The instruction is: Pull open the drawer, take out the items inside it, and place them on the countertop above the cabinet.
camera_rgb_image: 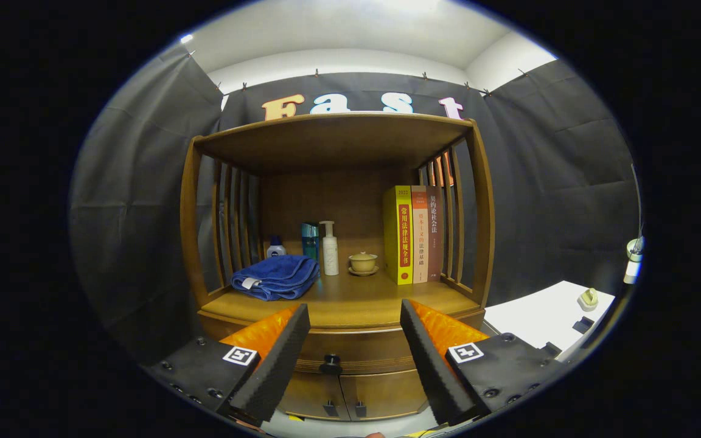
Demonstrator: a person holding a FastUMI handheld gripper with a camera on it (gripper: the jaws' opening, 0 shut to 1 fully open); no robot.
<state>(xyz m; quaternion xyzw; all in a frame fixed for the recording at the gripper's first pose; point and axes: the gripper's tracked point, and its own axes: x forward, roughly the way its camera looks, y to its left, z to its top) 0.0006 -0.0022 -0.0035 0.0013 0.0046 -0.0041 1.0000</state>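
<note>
Wooden cabinet point(338, 340), drawer point(350, 356) closed; hand-held gripper point(355, 316) fingers apart before countertop point(350, 298).

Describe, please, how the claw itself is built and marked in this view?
The claw has two long wedge-shaped fingers faced with textured foam-like pads. Each sits on a black block fixed with screws, carrying a square black-and-white marker. The fingers stand apart, open, ahead of the closed drawer's knob.

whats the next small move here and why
Probably ease the tool forward toward the drawer knob: the drawer looks shut, the fingers are spread open, and the knob sits between them, some way ahead and not yet touched.
</note>
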